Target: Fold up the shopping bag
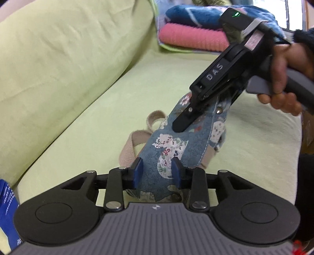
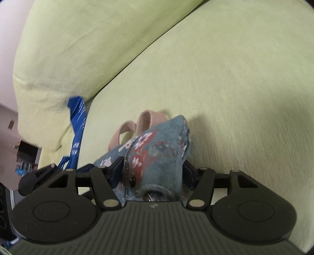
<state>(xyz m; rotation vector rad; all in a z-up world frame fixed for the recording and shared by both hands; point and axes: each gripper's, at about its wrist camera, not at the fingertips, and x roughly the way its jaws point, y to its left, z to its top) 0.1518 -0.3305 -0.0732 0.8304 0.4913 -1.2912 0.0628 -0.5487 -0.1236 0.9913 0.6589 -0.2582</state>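
1. Left wrist view: the blue floral fabric shopping bag (image 1: 172, 145) lies on the pale green sofa seat (image 1: 109, 109), its long axis running away from the left gripper (image 1: 157, 172), whose jaws straddle its near end. Grip unclear.
2. Right wrist view: the right gripper (image 2: 153, 170) pinches the bag's bunched end, beige handles (image 2: 141, 121) pointing away.

One bag (image 1: 168, 145) lying on sofa (image 1: 78, 109), two beige handles (image 1: 129, 149) showing. Two grippers working: left gripper (image 1: 157, 170), right gripper (image 1: 181, 125). One hand (image 1: 282, 82) showing, gripping right handle. Two folded towels stacking at far end: one blue towel (image 1: 194, 17), one pink towel (image 1: 192, 37). One blue strap (image 2: 78, 135) hanging at sofa's edge. Two snaps (image 1: 218, 111) showing on bag.
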